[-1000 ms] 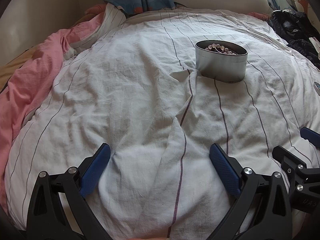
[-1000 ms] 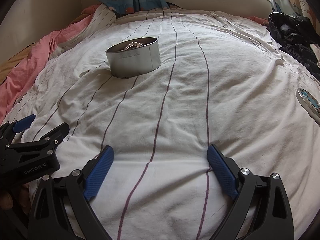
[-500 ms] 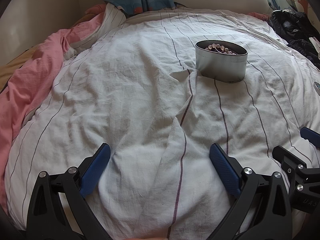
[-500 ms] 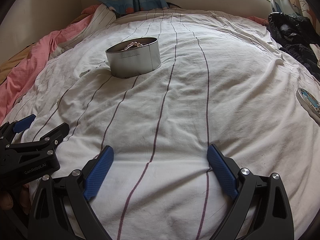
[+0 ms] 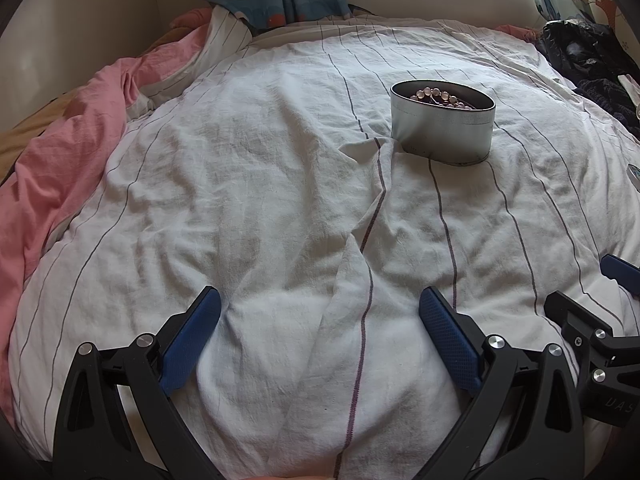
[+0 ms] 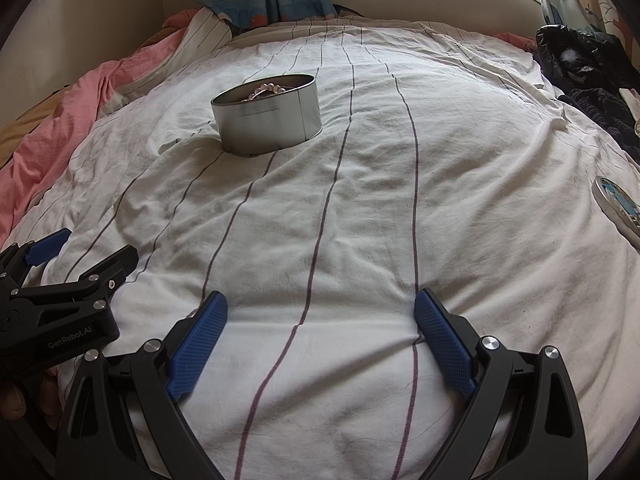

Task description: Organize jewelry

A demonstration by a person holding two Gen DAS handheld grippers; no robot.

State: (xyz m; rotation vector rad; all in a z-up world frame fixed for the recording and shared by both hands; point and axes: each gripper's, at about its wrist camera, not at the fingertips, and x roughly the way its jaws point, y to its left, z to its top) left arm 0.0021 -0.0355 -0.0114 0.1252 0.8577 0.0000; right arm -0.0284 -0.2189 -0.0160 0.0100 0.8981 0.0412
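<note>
- Left wrist view: the left gripper (image 5: 316, 308), fingers spread apart and holding nothing, sits low over the striped sheet (image 5: 260, 184); the tin (image 5: 442, 122) with a bead bracelet (image 5: 436, 96) inside stands well apart at 1 o'clock.
- Right wrist view: the right gripper (image 6: 320, 308), likewise spread and bare, has the tin (image 6: 268, 120) at 11 o'clock.
- Nothing has shifted since a second ago.

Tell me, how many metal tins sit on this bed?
1: a silver oval tin holding beads, standing on the striped sheet. A flat lid-like disc lies at the right edge.
</note>
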